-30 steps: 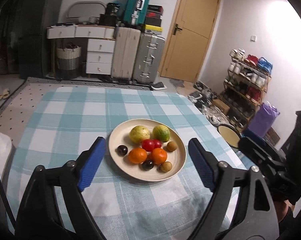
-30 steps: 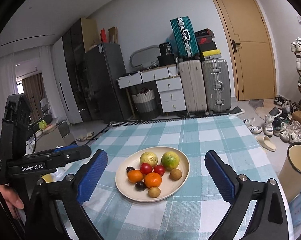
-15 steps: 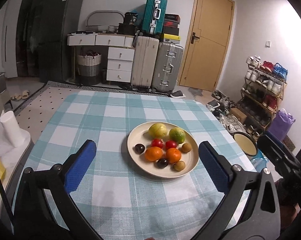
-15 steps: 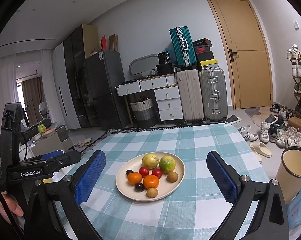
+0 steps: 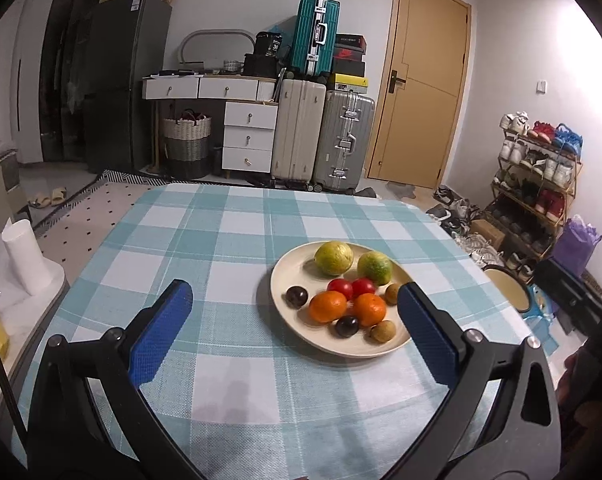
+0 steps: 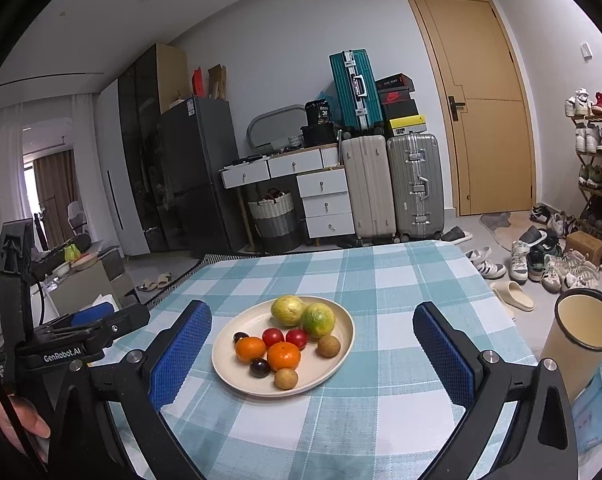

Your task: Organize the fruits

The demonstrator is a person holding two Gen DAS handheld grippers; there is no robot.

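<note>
Both the left gripper and the right gripper hang wide open and empty above the checked tablecloth, where the plate holds 9 fruits.

both cameras sit low behind their own blue-padded fingers, tilted slightly down across the checked table toward the far wall. the left view looks from the table's near left, with the plate right of centre; the right view has it centred. both share the plate, suitcases and door.
</note>
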